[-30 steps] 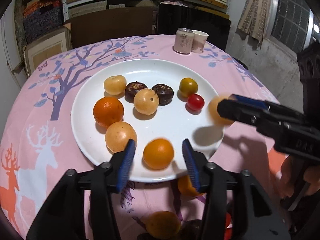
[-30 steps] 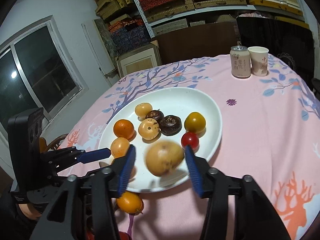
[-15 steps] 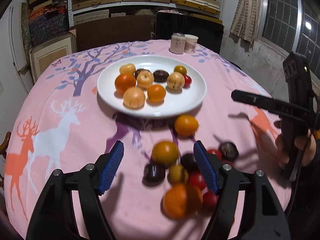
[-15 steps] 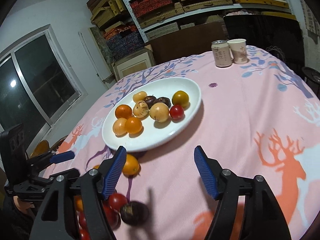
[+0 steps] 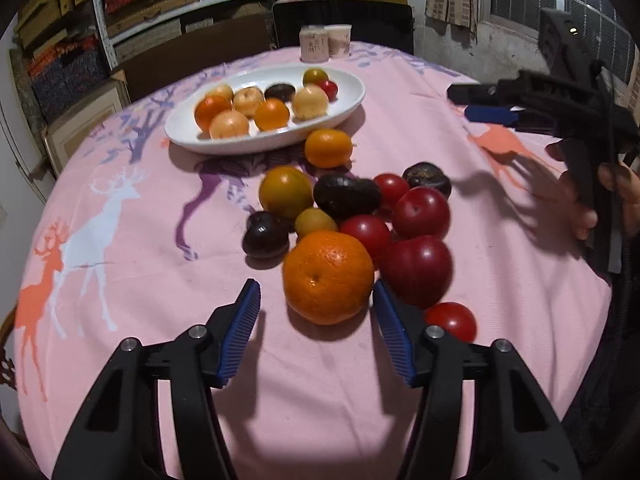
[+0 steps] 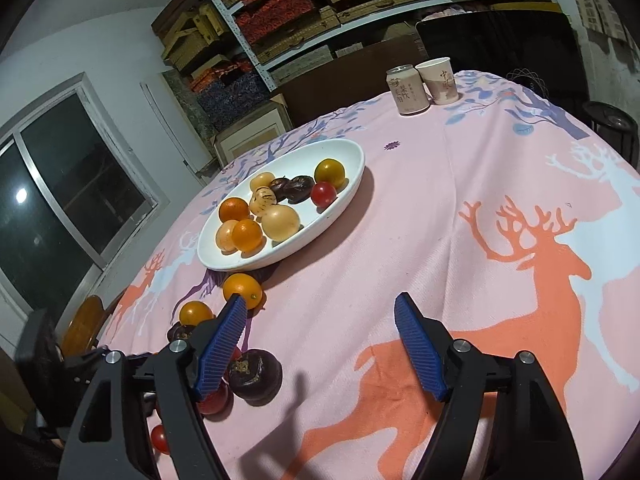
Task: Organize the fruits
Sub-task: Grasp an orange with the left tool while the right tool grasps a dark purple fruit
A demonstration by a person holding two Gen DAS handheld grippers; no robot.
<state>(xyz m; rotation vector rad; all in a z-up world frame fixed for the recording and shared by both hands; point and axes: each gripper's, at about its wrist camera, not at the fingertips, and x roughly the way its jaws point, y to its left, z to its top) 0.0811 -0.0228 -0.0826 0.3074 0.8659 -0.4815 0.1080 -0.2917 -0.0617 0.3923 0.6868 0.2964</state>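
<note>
A white plate [image 5: 344, 112] on the pink cloth holds several orange, pale and dark fruits. Nearer me lies a loose pile: a big orange [image 5: 328, 276], red plums [image 5: 420, 212], dark plums [image 5: 346, 196] and a small orange [image 5: 328, 147]. My left gripper [image 5: 315, 286] points down at the pile, its jaws closing with the big orange between them; a gap shows at the left pad. My right gripper [image 6: 320, 299] hovers over bare cloth, jaws opening, nothing between them. A dark plum [image 6: 254, 374] lies beside its left finger.
A drink can [image 6: 406, 90] and a paper cup [image 6: 438, 80] stand at the table's far side. A hand [image 5: 580, 208] holds the right gripper [image 5: 488, 102] at the right table edge. Shelves of boxes and a window lie beyond.
Both grippers drew back from the plate, leaving an orange and a pale fruit on it. The left one came down over the loose pile; the right one widened over bare cloth.
</note>
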